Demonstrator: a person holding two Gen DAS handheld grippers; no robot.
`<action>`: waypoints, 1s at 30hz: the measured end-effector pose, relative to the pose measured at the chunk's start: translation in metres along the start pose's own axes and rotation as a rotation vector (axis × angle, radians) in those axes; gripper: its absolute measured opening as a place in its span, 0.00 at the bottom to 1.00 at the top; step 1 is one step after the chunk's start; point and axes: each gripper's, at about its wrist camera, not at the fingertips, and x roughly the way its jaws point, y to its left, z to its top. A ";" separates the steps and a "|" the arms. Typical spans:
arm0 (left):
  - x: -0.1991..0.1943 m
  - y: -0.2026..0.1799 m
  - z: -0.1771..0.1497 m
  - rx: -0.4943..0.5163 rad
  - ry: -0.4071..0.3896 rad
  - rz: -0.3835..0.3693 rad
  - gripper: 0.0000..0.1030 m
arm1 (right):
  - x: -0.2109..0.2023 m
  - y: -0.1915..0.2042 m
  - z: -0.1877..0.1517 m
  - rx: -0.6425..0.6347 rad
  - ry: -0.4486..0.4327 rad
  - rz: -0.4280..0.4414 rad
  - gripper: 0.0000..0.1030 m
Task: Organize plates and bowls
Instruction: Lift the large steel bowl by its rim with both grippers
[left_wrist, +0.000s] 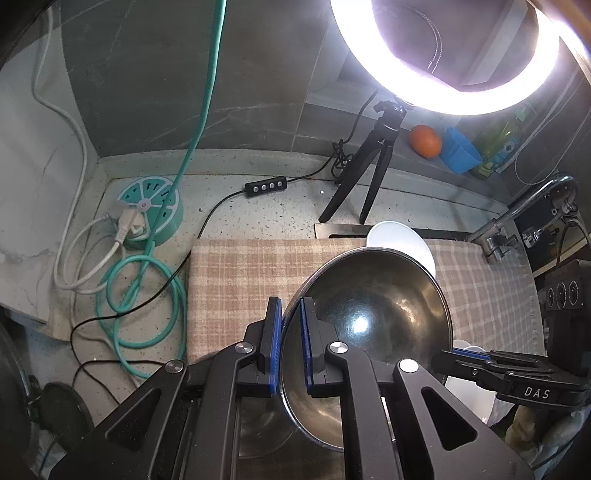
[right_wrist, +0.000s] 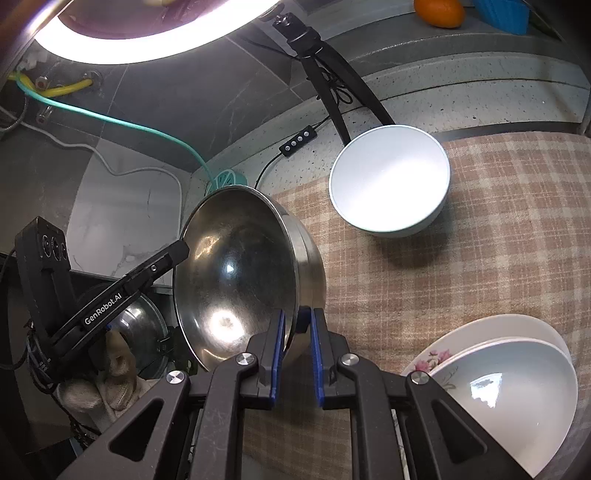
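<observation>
At far left on the speckled surface (left_wrist: 266, 206) sits a round teal power strip (left_wrist: 153, 210) with white and teal cables coiled beside it. Next comes the checked cloth (left_wrist: 236, 280) spread over the surface.

The left hand-held gripper (left_wrist: 291, 343) reaches forward and slightly up over the cloth, its blue-padded fingers (left_wrist: 275, 343) closed on the left rim of the steel bowl (left_wrist: 373, 317), one finger outside the wall, one inside. The bowl is held tilted, its shiny hollow facing the left wrist camera.

The right hand-held gripper (right_wrist: 295, 354) comes in from the opposite side and clamps the same bowl's rim (right_wrist: 236, 280), its pads straddling the edge low on the right.

Beyond the bowl a white bowl (right_wrist: 389, 184) stands upright on the cloth, near the black tripod (left_wrist: 365, 173) of the ring light (left_wrist: 447, 55). Further right, near the right hand-held gripper, a pale bowl (right_wrist: 513, 398) rests in a flowered plate (right_wrist: 443, 350). An orange (left_wrist: 424, 141) and a blue container (left_wrist: 460, 149) sit on the back ledge, with the faucet (left_wrist: 532, 206) at right.
</observation>
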 end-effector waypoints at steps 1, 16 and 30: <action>-0.002 -0.002 -0.005 -0.005 -0.001 0.005 0.08 | -0.002 0.000 -0.003 -0.002 0.000 0.003 0.12; -0.034 -0.018 -0.073 -0.064 -0.016 0.037 0.08 | -0.020 -0.009 -0.051 -0.064 0.070 0.014 0.12; -0.031 -0.002 -0.128 -0.152 0.034 0.060 0.08 | 0.011 -0.015 -0.094 -0.094 0.175 -0.005 0.12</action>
